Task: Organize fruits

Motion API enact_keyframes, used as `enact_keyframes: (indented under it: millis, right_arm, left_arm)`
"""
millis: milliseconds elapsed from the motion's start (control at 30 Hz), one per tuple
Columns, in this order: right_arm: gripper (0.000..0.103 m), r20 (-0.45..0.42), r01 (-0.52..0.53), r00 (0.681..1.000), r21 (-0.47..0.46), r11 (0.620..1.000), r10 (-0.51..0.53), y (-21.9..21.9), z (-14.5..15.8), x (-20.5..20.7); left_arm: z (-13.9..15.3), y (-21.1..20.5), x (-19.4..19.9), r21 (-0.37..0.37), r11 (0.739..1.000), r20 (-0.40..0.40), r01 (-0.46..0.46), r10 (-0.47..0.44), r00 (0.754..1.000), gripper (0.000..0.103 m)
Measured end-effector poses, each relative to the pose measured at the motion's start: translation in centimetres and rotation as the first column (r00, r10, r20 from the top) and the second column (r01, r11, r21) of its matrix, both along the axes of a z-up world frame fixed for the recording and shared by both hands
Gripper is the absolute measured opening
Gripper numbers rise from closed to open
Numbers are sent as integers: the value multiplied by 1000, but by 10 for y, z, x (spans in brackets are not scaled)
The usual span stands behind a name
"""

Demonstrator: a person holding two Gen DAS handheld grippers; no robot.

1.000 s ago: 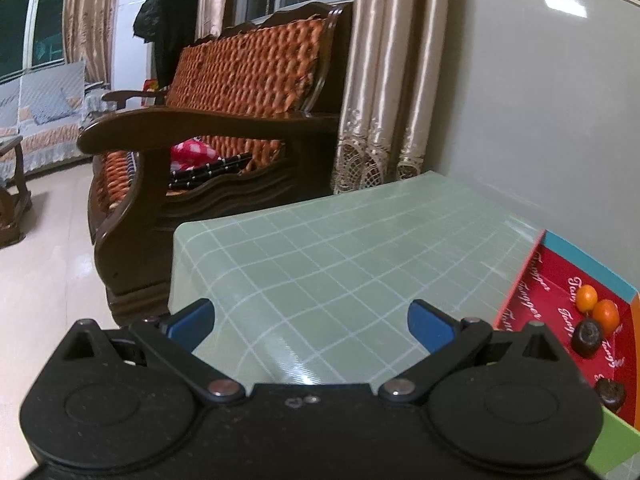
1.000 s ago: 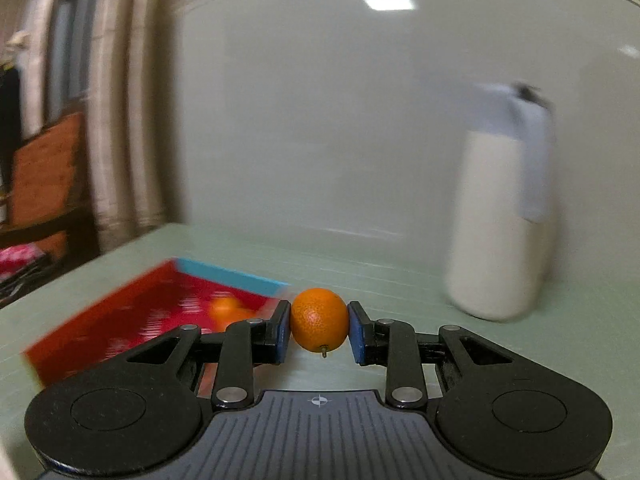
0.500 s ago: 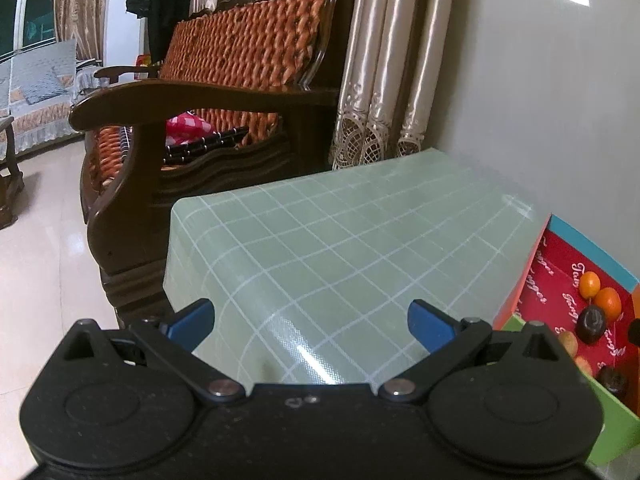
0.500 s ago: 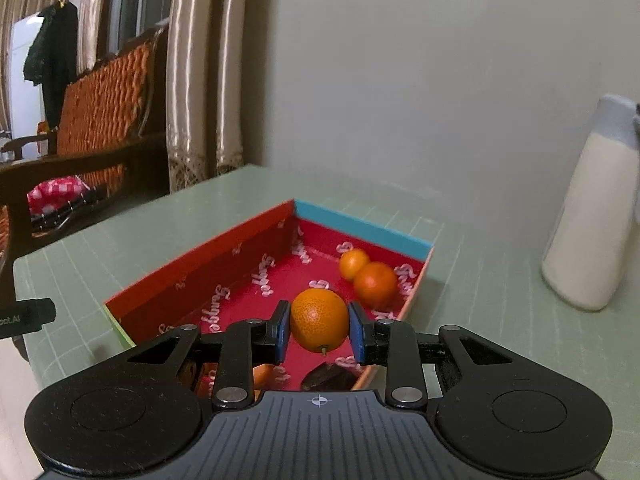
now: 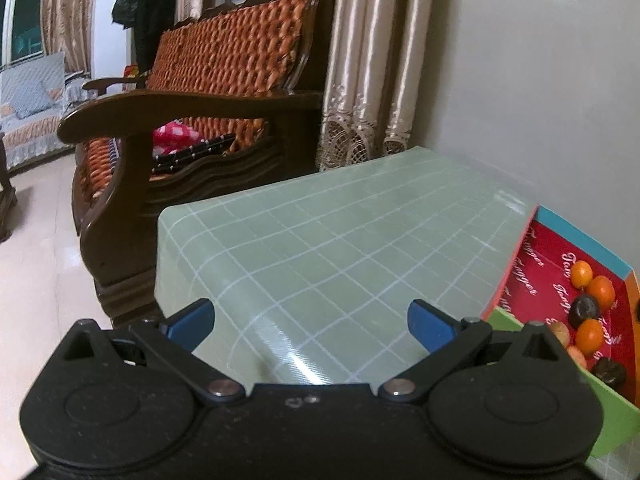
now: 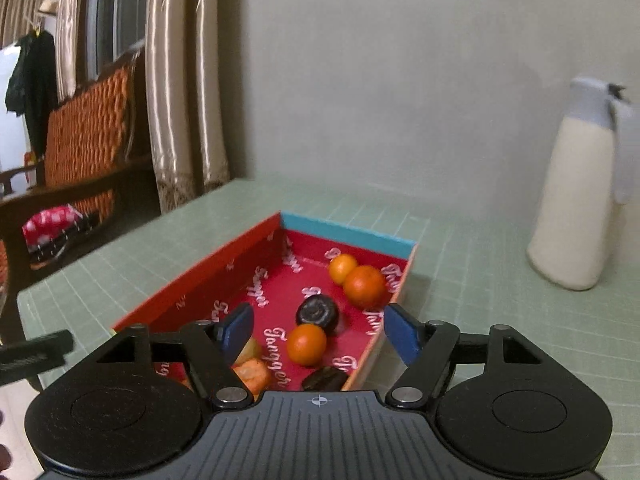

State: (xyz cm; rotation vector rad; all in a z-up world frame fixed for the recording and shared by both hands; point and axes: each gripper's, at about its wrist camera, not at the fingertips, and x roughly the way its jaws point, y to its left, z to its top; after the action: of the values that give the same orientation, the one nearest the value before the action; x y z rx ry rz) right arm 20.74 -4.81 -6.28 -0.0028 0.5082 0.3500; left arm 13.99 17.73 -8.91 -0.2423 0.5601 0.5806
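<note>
- Green checked table set against the wall; wooden sofa with orange cushions just beyond its far edge.
- White jug standing upright on the table, well apart from the box.
- Red box with a blue end wall, resting on the table, holding the fruit.
- Right gripper over the box's near end, jaws just opened, spread apart, nothing between the pads.
- Left gripper above bare table beside the box, jaws wide, empty.
- Orange lying loose on the box floor, below the right gripper, touching a dark fruit.
- Two more oranges near the blue end.
</note>
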Motion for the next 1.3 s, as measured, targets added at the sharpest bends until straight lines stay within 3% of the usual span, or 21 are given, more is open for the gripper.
enact_keyframes:
  millis: [100,233,367,633,933,1300]
  right_arm:
    - [75,6,23,1000,56,998,-23,-19,13,-21]
    - [103,63,71,995,77,994,-76,-49,34,-66]
    - [103,102,124,986,71,990,-131,-72,52,-110]
    - [103,36,231,971,85,969,-235,-98,69,-166]
    - [103,42,250,966,90,964,-254,-104,75,-198]
    - [103,47,247,966,101,964,-253,-105,76,-201]
  left_arm:
    - [2,-7,1,0,999,21,42,-42,999,97]
    - [14,-27,-4,26,988,4,150,-150,989,97]
    - [48,-58,-39,76,971,45,226,-230,972,97]
    - [102,-108,-104,130,928,78,350,-361,929,97]
    - [115,-132,-132,164,892,89,420,-438,895,97]
    - [114,-130,-138,151,890,86,430,-445,892,97]
